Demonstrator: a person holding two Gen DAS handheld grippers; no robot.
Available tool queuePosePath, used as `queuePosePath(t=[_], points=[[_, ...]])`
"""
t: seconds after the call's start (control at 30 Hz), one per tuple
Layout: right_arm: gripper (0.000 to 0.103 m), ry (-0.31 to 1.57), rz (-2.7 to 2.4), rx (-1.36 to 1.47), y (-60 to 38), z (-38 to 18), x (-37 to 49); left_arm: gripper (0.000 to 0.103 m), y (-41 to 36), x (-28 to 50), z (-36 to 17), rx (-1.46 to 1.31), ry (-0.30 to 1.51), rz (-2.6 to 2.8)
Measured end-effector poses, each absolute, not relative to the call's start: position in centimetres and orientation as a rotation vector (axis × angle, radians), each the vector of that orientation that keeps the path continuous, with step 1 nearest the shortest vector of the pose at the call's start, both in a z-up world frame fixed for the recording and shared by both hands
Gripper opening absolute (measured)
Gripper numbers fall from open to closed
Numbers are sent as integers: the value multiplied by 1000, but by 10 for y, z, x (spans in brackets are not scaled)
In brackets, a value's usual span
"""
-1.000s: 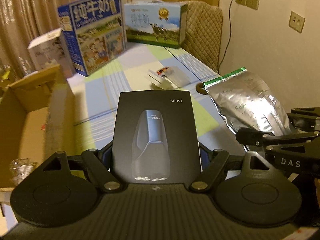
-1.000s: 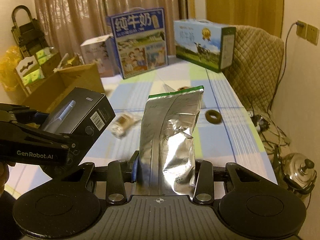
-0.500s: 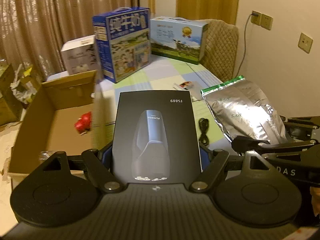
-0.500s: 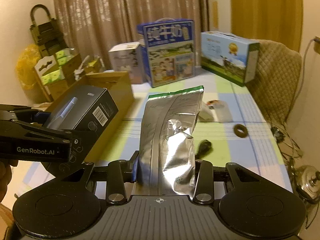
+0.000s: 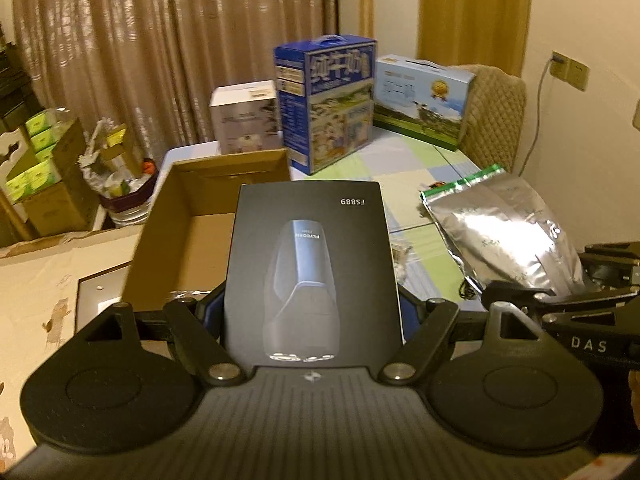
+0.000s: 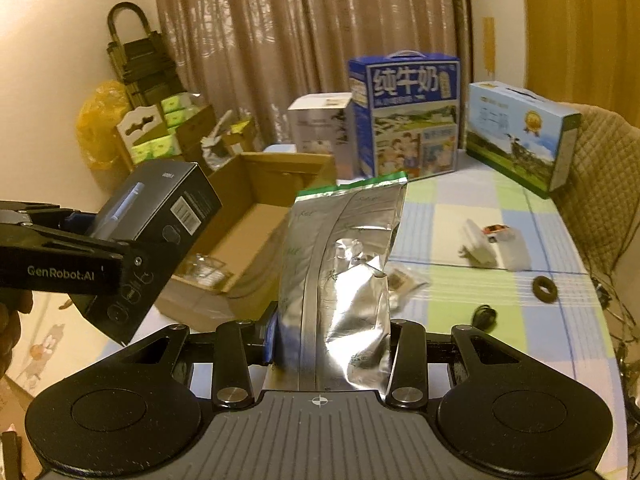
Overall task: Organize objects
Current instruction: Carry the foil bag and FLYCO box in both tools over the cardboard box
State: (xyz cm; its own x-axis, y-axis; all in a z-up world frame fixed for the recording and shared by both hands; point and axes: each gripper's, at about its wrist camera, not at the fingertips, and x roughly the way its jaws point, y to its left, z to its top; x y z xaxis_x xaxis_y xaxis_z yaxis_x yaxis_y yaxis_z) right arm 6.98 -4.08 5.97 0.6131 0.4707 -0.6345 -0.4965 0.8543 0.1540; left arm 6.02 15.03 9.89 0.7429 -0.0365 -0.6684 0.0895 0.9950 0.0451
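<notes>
Left wrist view: the left claw (image 5: 313,312) is clenched on a black shaver box (image 5: 312,264) printed "FS889", held face-up in the air over the near wall of an open cardboard carton (image 5: 188,232). The box hides most of the carton floor. At right, the right claw (image 5: 560,300) enters the picture, grasping a silver foil pouch (image 5: 508,236) with a green top seal.

Right wrist view: the right claw (image 6: 332,344) grips the foil pouch (image 6: 340,264) at its lower end, the pouch standing upright between the fingers. This view alone shows the barcoded end face of the shaver box (image 6: 156,208) in the left claw (image 6: 120,264), and a clear-wrapped item lying on the carton (image 6: 256,232) floor. It also shows the counter (image 6: 500,320), covered in a checked cloth, bearing a small packet, a white flat object, a dark ring (image 6: 543,289) and a coiled black cable (image 6: 485,315), all apart from one another.

Edges and room: the carton sits just beside the counter's left edge, its top open. Along the counter's far edge stand a blue milk carton case (image 6: 404,116), a white box and a second milk case (image 6: 520,136). The counter's right edge meets a quilted chair back (image 6: 600,184).
</notes>
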Motion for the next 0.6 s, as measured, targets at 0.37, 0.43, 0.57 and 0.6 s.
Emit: queuePosePath(t=[0.37, 0.43, 0.57, 0.6], points=[[37, 733, 600, -47, 3, 64, 87, 76, 193, 61, 102, 64, 750, -23], [37, 735, 607, -48, 12, 64, 94, 76, 199, 66, 103, 70, 751, -20], [37, 741, 623, -53, 30, 64, 107, 76, 212, 78, 106, 68, 751, -9], [37, 744, 628, -52, 34, 64, 112, 76, 217, 82, 106, 68, 752, -7]])
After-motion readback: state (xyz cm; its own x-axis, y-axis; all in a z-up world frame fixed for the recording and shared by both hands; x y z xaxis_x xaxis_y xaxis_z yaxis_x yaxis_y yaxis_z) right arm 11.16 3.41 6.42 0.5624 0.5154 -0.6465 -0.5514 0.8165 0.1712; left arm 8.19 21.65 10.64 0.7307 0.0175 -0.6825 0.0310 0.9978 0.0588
